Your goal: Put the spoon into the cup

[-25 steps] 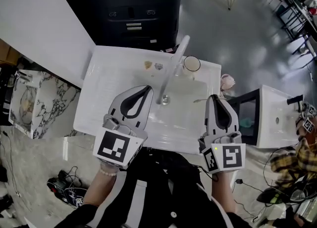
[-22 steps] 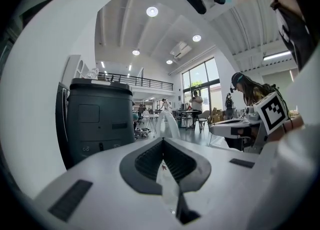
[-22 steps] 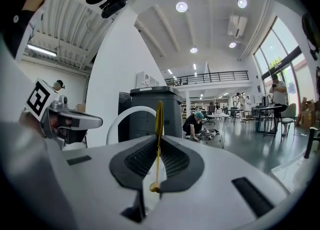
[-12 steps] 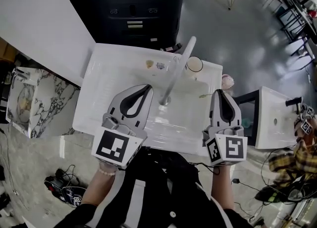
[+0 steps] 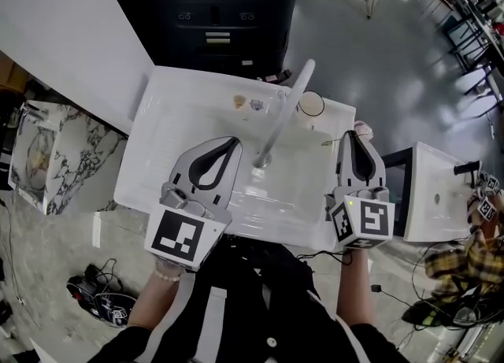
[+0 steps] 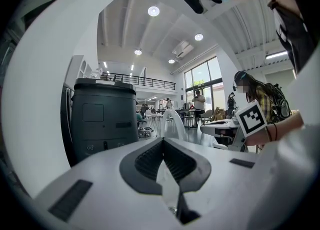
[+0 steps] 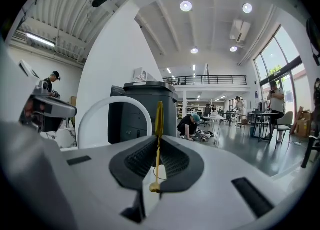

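Note:
A white cup stands on the sink's back ledge, right of the faucet. My right gripper is over the sink's right rim, shut on a thin golden spoon that sticks out leftward from its tips. In the right gripper view the spoon stands upright between the shut jaws of that gripper. The left gripper hovers over the basin, shut and holding nothing. The left gripper view shows that gripper with its jaws together, pointing at the faucet.
A white sink holds a tall curved faucet and a drain. Two small scraps lie on its back ledge. A dark cabinet stands behind, a second white basin at the right.
My right gripper has moved right and back with the spoon, from inside the basin toward the right rim. The left gripper has stayed in place.

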